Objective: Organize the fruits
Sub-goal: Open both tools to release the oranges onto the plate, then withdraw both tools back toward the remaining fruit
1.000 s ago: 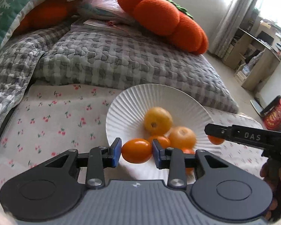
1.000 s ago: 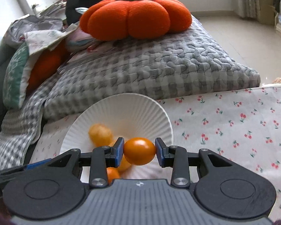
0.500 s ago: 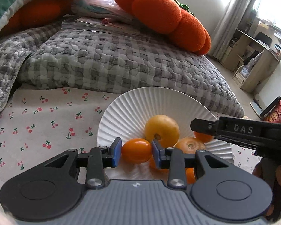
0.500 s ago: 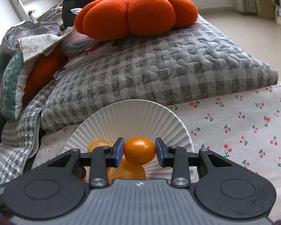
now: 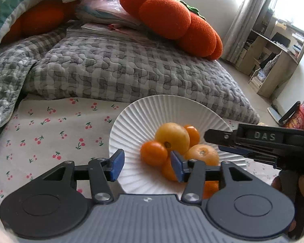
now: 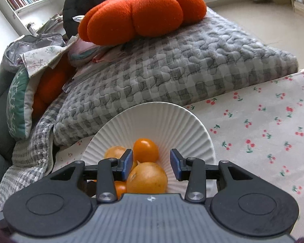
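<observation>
Here the left hand-held gripper (image 5: 146, 165) stands released at the lower centre of its view; its jaws have just been opening, and the small orange tomato (image 5: 153, 152) lies between the blue pads, touching neither, on the white ribbed plate (image 5: 143, 113). It rests against a larger yellow fruit (image 5: 172, 137) in the heap. The right hand-held gripper (image 6: 151, 164) is also released, its jaws likewise just opened; another orange tomato (image 6: 145, 150) sits just beyond the pads on the plate (image 6: 172, 121), free of both. The plate rests on a cherry-print cloth (image 5: 50, 125), below a grey checked quilt (image 5: 121, 70) and an orange pumpkin cushion (image 6: 139, 12).
</observation>
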Demonstrator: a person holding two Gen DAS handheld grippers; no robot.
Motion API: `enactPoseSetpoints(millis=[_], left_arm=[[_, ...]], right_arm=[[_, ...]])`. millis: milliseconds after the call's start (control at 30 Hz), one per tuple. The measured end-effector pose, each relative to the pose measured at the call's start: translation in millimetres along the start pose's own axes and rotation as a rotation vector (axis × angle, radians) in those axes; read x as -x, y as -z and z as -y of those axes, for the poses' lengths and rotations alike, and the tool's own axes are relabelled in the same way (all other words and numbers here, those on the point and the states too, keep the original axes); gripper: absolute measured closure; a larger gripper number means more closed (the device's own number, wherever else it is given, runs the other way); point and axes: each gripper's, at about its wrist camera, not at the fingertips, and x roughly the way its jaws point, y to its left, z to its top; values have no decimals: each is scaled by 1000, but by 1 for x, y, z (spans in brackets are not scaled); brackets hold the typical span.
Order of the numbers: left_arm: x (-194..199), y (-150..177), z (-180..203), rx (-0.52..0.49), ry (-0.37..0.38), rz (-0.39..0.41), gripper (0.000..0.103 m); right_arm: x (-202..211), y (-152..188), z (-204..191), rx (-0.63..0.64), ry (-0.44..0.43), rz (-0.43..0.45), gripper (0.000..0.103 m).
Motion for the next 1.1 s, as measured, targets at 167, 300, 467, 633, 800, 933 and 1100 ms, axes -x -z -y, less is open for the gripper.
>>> enactPoseSetpoints(millis=[167, 300, 467, 633, 800, 933, 1100], left_arm=[[28, 7, -2, 18, 4, -4, 53], [54, 16, 2, 11, 12, -3, 51], [76, 39, 13, -24, 18, -14, 50], [87, 64, 12, -15, 19, -72, 50], [107, 84, 5, -21, 17, -89, 50], [114, 95, -5, -21, -13, -82, 50], [115, 108, -6, -24, -9, -99, 50]], right_arm=[[41, 9, -10, 74, 34, 34, 61], [71, 24, -22, 127, 44, 43, 59], [95, 48, -35, 169, 51, 26, 59], [109, 76, -40, 238, 59, -15, 58], [118, 96, -35, 260, 27, -55, 58], [120, 109, -41, 336, 24, -84, 56], [117, 124, -46, 427, 20, -135, 56]])
